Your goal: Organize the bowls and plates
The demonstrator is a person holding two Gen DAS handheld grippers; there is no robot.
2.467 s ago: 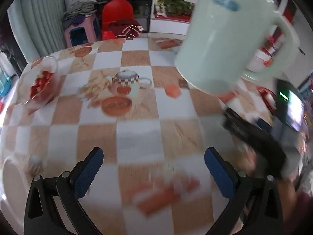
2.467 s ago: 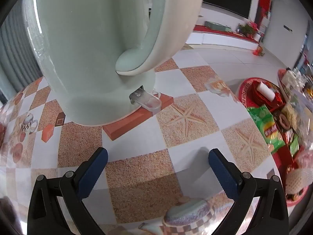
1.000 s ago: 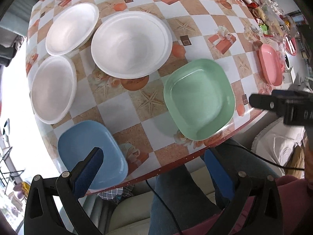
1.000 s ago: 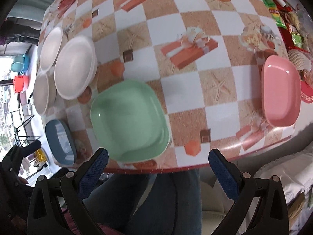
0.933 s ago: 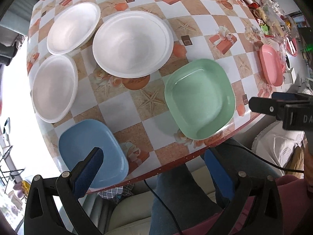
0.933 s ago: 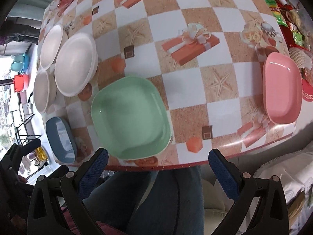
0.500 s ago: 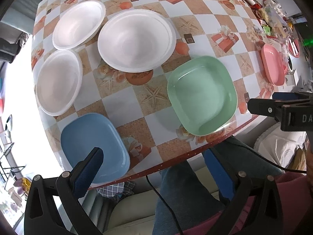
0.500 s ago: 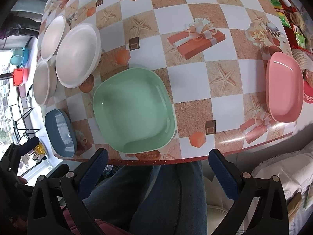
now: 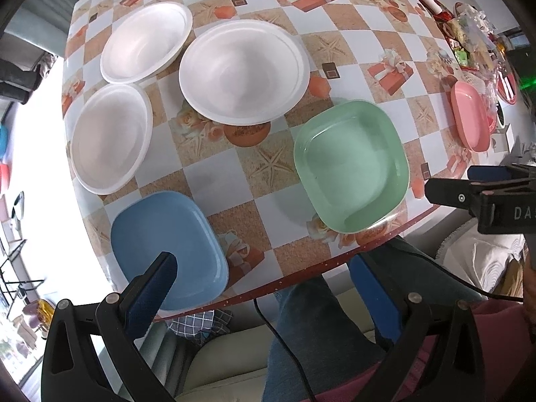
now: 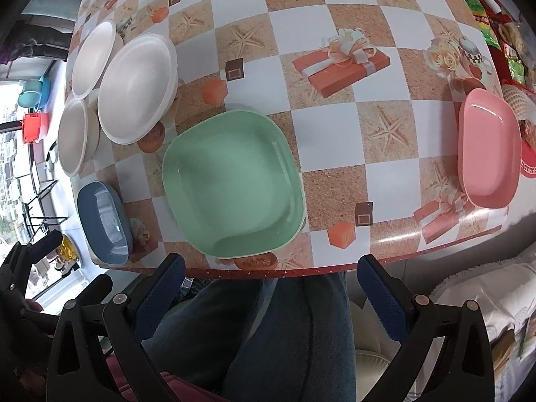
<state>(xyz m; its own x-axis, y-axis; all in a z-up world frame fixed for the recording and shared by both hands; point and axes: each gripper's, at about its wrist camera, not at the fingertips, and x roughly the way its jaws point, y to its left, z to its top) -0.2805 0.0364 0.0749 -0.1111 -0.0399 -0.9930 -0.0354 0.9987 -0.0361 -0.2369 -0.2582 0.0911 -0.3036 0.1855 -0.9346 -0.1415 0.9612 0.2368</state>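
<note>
The green plate (image 10: pixel 232 184) lay flat near the table's front edge, closest to me and almost centred ahead of the right gripper (image 10: pixel 269 284). To its left, the blue plate (image 9: pixel 167 248) sat at the front-left corner, partly behind the left gripper (image 9: pixel 261 288) in that view. Beyond those two, three white bowls (image 9: pixel 243 72) stood in a loose cluster, each on the cloth by itself; the two at the far left looked just beside each other, and I could not tell whether their rims touched. The pink plate (image 10: pixel 487 149) rested well apart from the rest, at the right end of the table (image 10: pixel 335 127), near a red tray of snacks (image 10: pixel 495 10).

Both grippers hung over the table's front edge above my lap, fingers spread wide and holding nothing. The right gripper's arm (image 9: pixel 482 197) showed at the right of the left wrist view, also clear of any dish.

As I judged it, the sorting had not begun: nothing was stacked, plates and bowls all lay singly. What remained was everything, gathering the three plates into one pile and nesting the three bowls into another. The green plate looked the natural first pick for the right side, the blue one for the left.
</note>
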